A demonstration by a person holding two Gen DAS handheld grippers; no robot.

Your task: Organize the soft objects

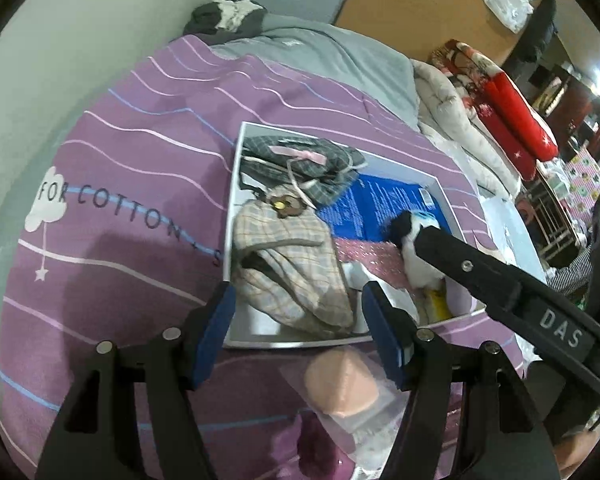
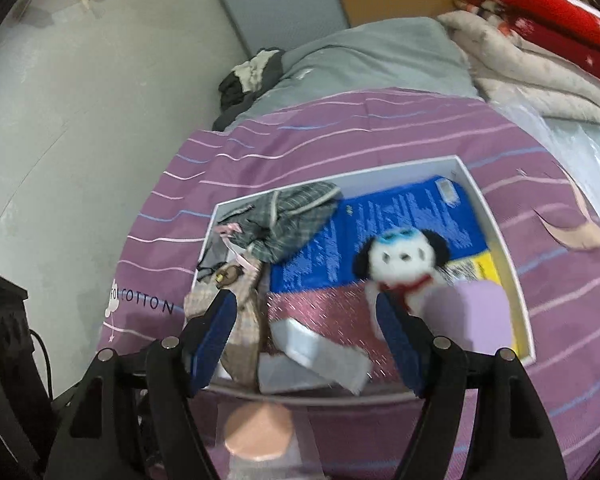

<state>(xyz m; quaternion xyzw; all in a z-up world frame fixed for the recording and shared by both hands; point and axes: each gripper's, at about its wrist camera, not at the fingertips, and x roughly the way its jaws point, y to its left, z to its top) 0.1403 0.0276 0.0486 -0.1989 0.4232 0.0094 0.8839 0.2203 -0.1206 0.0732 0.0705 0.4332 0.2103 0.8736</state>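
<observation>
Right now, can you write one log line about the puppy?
puppy: in box | right gripper: open, empty | left gripper: open, empty

the white box [image 2: 496,216] on the purple bedspread [image 1: 112,152] is crowded: plaid clothes [image 1: 292,272] fill its left side, a plush dog [image 2: 404,260] and a lilac block [image 2: 484,312] its right. only the blue sheet [image 2: 380,216] at the far middle lies bare. a peach pad [image 1: 340,388] lies just before the box.

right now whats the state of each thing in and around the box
white box: open, lidless
plush dog: upright in the box, not gripped
green plaid cloth: crumpled in the box's far corner
beige plaid cloth: bunched in the box
left gripper: open
right gripper: open
</observation>
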